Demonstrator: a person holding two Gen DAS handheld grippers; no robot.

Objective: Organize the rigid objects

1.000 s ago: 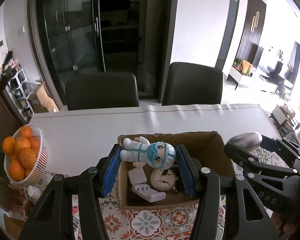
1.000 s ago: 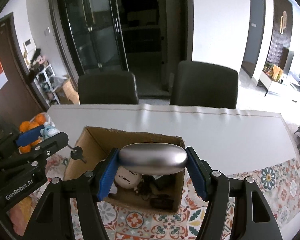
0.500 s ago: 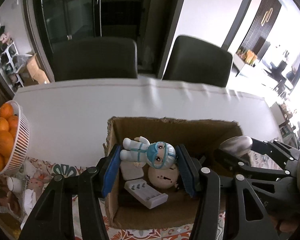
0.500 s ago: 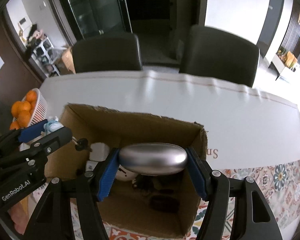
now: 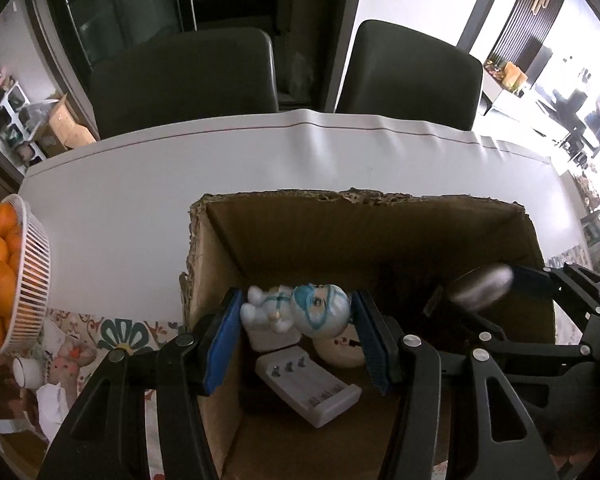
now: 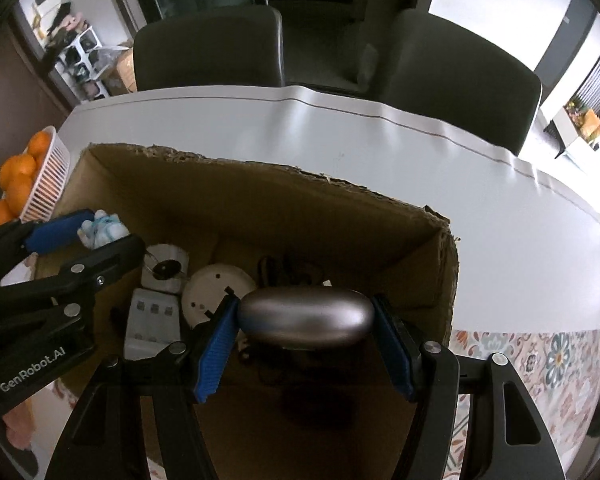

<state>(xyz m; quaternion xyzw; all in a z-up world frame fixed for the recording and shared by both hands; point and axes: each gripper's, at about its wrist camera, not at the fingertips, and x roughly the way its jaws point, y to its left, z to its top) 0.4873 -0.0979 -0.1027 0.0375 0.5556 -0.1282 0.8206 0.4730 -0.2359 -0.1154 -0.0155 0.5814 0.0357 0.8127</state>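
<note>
Both grippers are down inside the box (image 6: 260, 184), left gripper (image 5: 298, 312) clamping the doll (image 5: 300, 312) over the charger (image 5: 308, 384) side, right gripper (image 6: 304, 320) squeezing the metal oval (image 6: 304, 318) by its ends, probably to drop both in.

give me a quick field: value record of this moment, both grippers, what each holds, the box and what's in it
left gripper: shut on doll figurine, inside the box opening
right gripper: shut on silver oval case, inside the box opening
cardboard box: open top, on table
box contents: white battery charger, round white disc, white block, dark items too dim to name
beside box: basket of oranges
</note>
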